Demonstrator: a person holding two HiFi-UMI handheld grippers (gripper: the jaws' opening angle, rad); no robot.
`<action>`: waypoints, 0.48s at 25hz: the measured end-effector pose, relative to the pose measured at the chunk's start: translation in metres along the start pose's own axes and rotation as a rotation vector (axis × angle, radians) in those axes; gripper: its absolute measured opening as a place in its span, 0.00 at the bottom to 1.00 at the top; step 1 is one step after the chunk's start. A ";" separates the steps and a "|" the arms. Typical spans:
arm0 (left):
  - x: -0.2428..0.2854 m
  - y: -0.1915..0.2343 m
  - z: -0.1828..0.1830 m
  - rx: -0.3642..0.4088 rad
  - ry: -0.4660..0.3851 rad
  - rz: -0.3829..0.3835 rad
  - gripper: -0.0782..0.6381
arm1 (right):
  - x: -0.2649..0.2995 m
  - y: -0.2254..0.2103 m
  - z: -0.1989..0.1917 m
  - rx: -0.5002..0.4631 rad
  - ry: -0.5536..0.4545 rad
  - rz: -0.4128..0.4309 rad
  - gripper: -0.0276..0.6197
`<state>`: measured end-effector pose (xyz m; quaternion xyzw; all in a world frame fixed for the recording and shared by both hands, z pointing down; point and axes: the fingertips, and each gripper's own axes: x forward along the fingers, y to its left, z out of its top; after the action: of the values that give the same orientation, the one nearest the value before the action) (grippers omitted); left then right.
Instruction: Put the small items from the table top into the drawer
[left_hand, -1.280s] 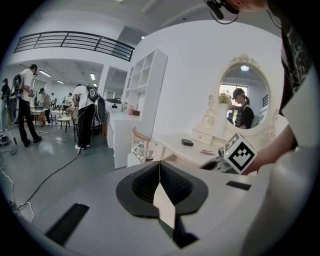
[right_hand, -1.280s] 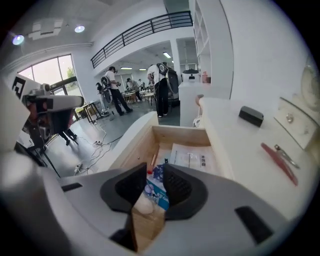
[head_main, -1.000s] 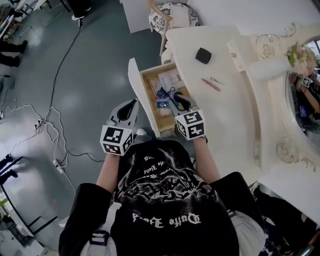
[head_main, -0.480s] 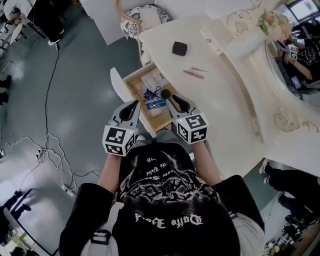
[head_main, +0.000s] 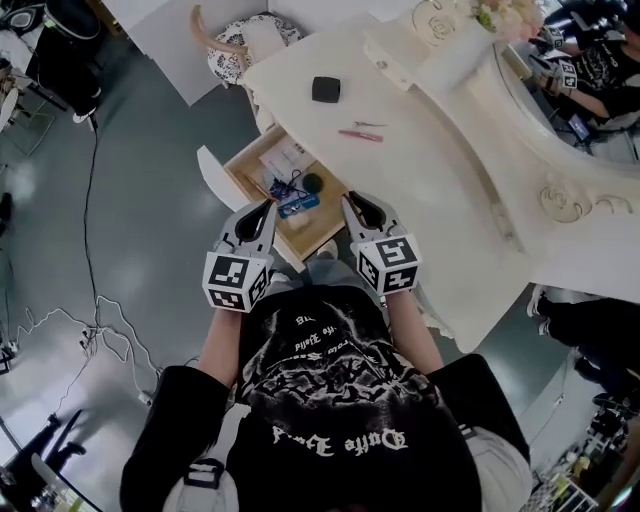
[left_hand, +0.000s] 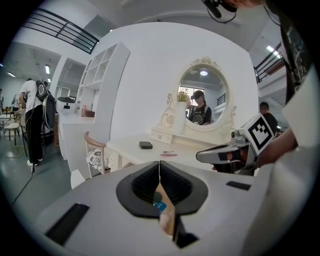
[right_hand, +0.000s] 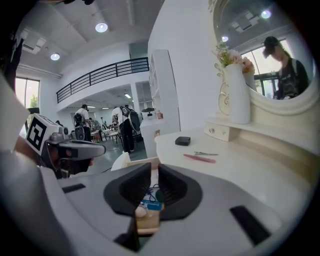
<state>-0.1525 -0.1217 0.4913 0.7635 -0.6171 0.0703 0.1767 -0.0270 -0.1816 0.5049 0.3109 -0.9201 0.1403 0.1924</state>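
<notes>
The wooden drawer (head_main: 243, 180) stands pulled out from the cream dressing table (head_main: 440, 200). It holds papers, a blue card (head_main: 298, 206), a cable and a dark round item (head_main: 313, 182). A black box (head_main: 325, 89) (left_hand: 145, 145) (right_hand: 182, 141), a pink stick (head_main: 359, 135) (right_hand: 199, 158) and a small metal piece (head_main: 369, 124) lie on the table top. My left gripper (head_main: 268, 205) (left_hand: 159, 167) hovers at the drawer's near edge, shut and empty. My right gripper (head_main: 350, 200) (right_hand: 154, 172) hangs beside it, jaws closing with a narrow gap and nothing between them.
A chair with a patterned cushion (head_main: 245, 45) stands beyond the drawer. A white vase of flowers (head_main: 455, 50) (right_hand: 239, 95) and an oval mirror (left_hand: 202, 97) sit at the table's back. Cables (head_main: 90, 330) trail over the grey floor to the left. People stand in the background.
The right gripper has drawn back from over the drawer's contents toward the person. The dark round item now lies clear of its tips. The head view has swung, and the left gripper has barely moved.
</notes>
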 end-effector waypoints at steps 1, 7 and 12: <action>0.000 -0.002 0.000 0.005 -0.001 -0.004 0.13 | -0.003 -0.001 -0.001 0.000 -0.003 -0.008 0.12; 0.000 -0.009 -0.002 0.020 0.006 -0.023 0.13 | -0.017 -0.007 -0.005 0.003 -0.012 -0.050 0.08; -0.002 -0.010 -0.004 0.018 0.004 -0.024 0.13 | -0.022 -0.010 -0.009 -0.003 -0.007 -0.073 0.06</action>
<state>-0.1427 -0.1164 0.4920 0.7723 -0.6069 0.0753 0.1720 -0.0019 -0.1745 0.5044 0.3442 -0.9091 0.1308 0.1948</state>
